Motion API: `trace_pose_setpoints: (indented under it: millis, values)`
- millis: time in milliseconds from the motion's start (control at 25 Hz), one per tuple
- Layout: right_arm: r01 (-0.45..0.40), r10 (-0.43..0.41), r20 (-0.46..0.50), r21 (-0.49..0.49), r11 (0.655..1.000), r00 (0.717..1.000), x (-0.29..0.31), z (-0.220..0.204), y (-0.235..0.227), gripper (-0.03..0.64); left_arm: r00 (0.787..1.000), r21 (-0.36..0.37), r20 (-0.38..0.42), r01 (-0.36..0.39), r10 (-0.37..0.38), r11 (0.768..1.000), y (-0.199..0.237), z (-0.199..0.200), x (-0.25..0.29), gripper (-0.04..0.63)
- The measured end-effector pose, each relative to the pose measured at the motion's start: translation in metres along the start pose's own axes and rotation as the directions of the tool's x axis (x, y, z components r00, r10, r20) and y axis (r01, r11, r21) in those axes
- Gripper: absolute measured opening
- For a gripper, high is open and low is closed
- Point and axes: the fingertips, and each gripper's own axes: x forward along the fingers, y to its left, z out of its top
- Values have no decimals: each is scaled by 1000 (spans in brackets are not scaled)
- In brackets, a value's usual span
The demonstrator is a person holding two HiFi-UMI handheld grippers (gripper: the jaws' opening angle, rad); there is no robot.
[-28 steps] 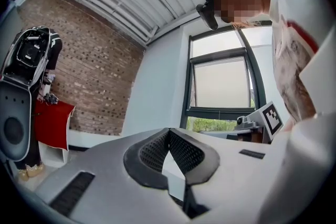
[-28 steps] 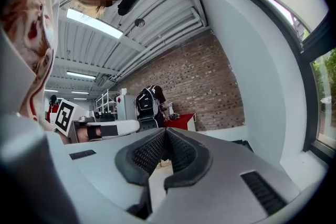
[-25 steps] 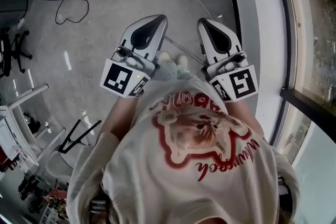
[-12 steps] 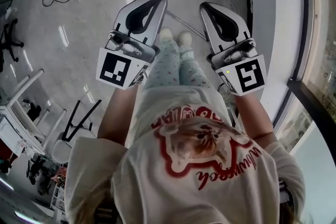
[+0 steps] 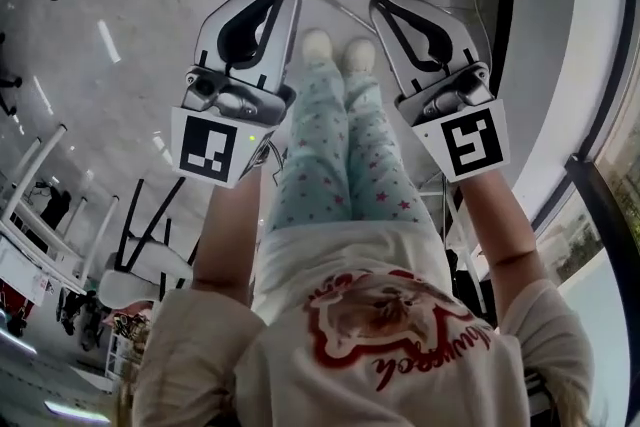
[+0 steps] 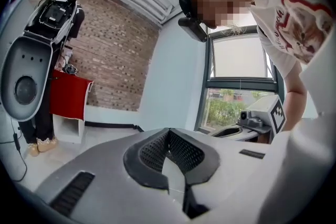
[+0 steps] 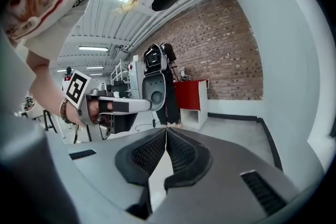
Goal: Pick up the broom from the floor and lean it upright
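— Jaws on the left gripper (image 6: 168, 131)?
— Closed, pad against pad at the tips; nothing between.
— On the right gripper (image 7: 166, 129)?
— Closed likewise; empty too.
— Where held?
— Out in front of the body, side by side, one on each side of the legs (image 5: 335, 145) in the head view; both pointing forward.
— Broom?
— Cannot say for certain; only a thin pale rod (image 5: 332, 1) flat on the floor (image 5: 150, 25), just beyond the shoes (image 5: 318, 43), slanting between the two gripper tips in the head view; far end lost behind the right gripper; apart from both grippers.
— Around it?
— Grey floor with streaks of glare; a black frame (image 5: 140, 230) at lower left; a window (image 5: 610, 175) along the right.
— From the gripper views?
— A brick wall (image 6: 113, 55); a red cabinet (image 6: 68, 97) against it; a white machine (image 6: 31, 76) just beside that; each gripper visible from the other's camera.
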Motion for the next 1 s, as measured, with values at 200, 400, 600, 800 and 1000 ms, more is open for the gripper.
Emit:
trace_pose_setpoints:
  millis: [200, 400, 600, 800, 1000]
  values:
    - [-26, 26, -40, 2, 1000, 999, 20, -59, 4, 25, 999, -31, -42, -7, 6, 999, 10, -56, 5, 18]
    - [-71, 70, -72, -15, 997, 995, 45, -114, 12, 25, 997, -19, -71, 3, -4, 1000, 28, -108, 9, 18]
    - [-90, 87, -112, -21, 996, 990, 68, -167, 17, 25, 995, -7, -103, 15, -16, 1000, 44, -149, 7, 18]
    - [-122, 116, -156, -30, 992, 981, 84, -219, 19, 26, 990, -33, -136, 26, -30, 999, 49, -199, 6, 18]
    - [-161, 144, -226, -58, 985, 963, 100, -269, 22, 26, 988, -53, -150, 26, -34, 998, 57, -239, 3, 18]
